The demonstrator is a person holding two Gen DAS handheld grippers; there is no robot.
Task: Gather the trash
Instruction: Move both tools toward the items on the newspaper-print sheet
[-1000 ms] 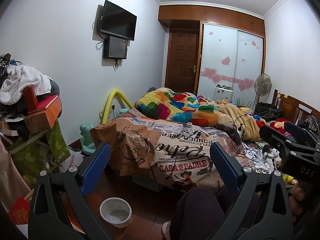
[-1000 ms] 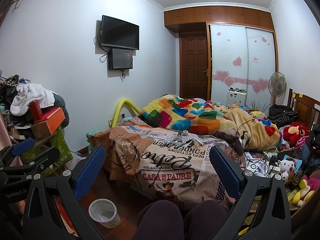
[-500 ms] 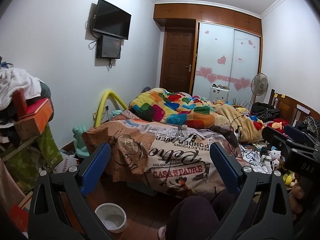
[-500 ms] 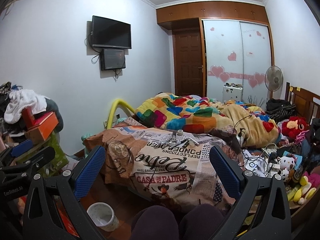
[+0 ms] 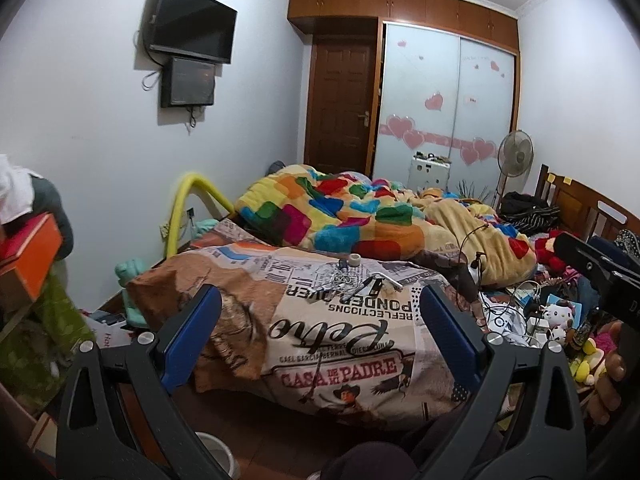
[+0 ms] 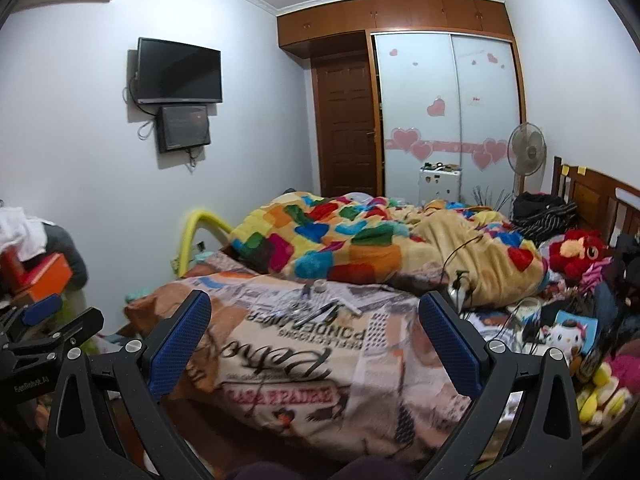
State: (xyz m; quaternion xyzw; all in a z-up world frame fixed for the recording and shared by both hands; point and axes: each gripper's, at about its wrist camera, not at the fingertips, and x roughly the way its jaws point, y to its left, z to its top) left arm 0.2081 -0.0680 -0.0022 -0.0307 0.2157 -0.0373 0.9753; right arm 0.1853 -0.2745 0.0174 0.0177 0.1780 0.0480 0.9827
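- Clutter (image 5: 352,278) lies ahead of both grippers, between their fingers in each wrist view, on the printed bedspread (image 5: 340,332): a small white roll (image 5: 354,259), tangled wires and a metal bar (image 5: 387,279).
- The bar's long axis runs across the bed, its far end pointing to the right of the left gripper (image 5: 320,332); too small to tell more.
- The left gripper stands wide apart, blue pads (image 5: 192,340) empty.
- The right gripper (image 6: 316,344) is likewise spread wide and holds nothing.
- A white bucket (image 5: 218,454) sits on the floor below the left gripper's left finger, mostly hidden.
- A colourful patchwork blanket (image 5: 332,216) is heaped beyond the clutter.
- Plush toys (image 6: 576,250) crowd the space to the right gripper's right.
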